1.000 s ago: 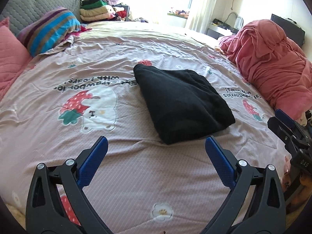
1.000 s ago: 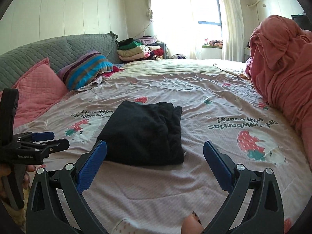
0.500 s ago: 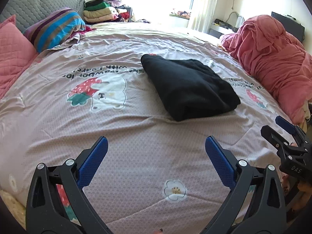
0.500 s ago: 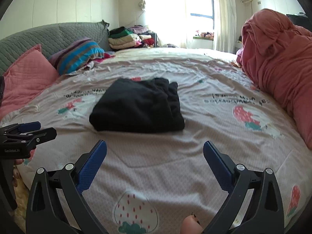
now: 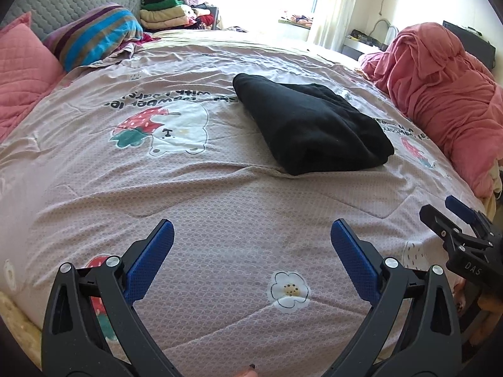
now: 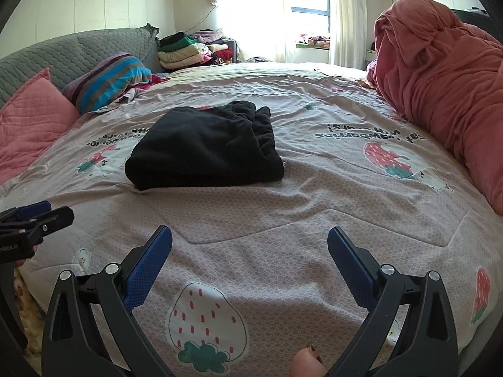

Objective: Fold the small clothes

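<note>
Black folded garment (image 5: 311,122) lies flat on the bed, on the pinkish-mauve bedspread (image 5: 220,213) printed with strawberries, bears and upside-down lettering; a compact rectangle, thick folded edge toward the cameras, gathered layered edges at its far right in the right wrist view (image 6: 204,147). It sits just right of the strawberry-and-bear print (image 5: 163,128) and touches neither tool. Left tool (image 5: 251,245): blue-padded fingers spread wide, released, holding nothing, hovering over bare bedspread near the foot edge, well short of the garment. A white flower print (image 5: 289,289) lies between and below its fingers. Right tool (image 6: 250,251): likewise released, fingers wide apart, empty, above a large strawberry outline print (image 6: 204,330); garment ahead and slightly left of it. Each tool shows at the edge of the other's view: right tool at lower right of the left view (image 5: 462,229), left tool at far left of the right view (image 6: 31,220). A fingertip (image 6: 306,364) shows at the bottom edge between the right tool's arms. Surroundings: heaped pink-red duvet (image 5: 440,94) along the right side of the bed; striped pillow (image 5: 94,34) and quilted pink pillow (image 5: 22,69) at left against a grey quilted headboard (image 6: 78,53); stack of folded clothes (image 6: 191,50) at the far end near a bright window (image 6: 283,9).
</note>
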`<move>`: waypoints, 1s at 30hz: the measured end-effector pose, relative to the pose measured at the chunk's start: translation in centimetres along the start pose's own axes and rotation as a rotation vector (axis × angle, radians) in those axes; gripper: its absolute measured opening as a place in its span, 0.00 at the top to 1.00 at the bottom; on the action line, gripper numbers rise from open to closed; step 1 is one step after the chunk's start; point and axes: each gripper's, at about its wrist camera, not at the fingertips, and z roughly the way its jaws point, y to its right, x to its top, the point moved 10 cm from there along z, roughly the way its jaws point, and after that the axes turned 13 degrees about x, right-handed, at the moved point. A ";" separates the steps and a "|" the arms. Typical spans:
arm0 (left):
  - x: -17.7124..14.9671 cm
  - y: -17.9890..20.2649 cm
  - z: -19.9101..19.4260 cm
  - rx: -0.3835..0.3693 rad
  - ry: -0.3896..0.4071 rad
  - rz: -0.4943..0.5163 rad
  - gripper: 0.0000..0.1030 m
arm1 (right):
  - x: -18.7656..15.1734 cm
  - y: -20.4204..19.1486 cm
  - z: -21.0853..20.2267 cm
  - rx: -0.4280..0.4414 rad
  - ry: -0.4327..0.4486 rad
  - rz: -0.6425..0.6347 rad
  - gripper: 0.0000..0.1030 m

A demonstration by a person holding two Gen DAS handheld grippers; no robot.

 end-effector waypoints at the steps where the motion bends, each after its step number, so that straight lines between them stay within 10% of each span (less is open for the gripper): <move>1: 0.0 -0.1 0.0 0.002 0.001 -0.002 0.09 | 0.0 0.0 0.0 0.000 0.000 0.000 0.04; 30: -0.4 -0.5 0.0 0.044 -0.021 0.010 0.09 | -0.5 -0.3 0.3 0.005 -0.024 0.011 0.04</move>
